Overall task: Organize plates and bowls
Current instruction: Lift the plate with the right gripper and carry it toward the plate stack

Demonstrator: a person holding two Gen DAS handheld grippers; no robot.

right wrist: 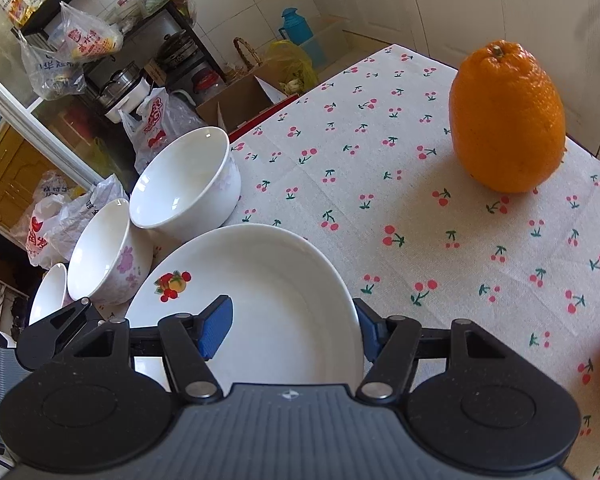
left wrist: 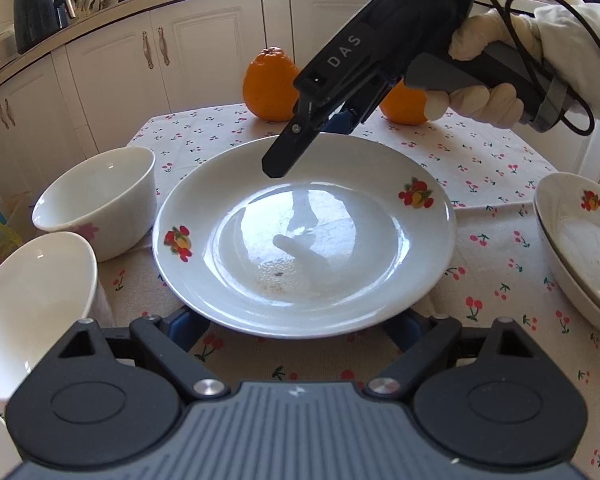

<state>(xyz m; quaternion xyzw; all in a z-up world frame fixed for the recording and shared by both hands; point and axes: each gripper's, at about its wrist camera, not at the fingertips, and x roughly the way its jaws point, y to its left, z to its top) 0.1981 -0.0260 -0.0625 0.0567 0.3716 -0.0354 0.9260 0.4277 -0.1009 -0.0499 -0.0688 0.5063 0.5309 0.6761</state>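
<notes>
Nearest you, your left gripper point(left wrist: 300, 330) spreads wide, its blue pads hidden under the plate point(left wrist: 304, 236) on the cherry tablecloth point(left wrist: 500, 160). Your right gripper point(right wrist: 296, 330) straddles the plate's far rim, jaws apart, seemingly not clamping. Beyond stand bowls point(right wrist: 188, 184) and an orange point(right wrist: 506, 120).

White plate point(left wrist: 304, 236) w/ fruit decals, upright, centre; 3 white bowls point(right wrist: 186, 184) left; stacked plates point(left wrist: 576, 236) right.
</notes>
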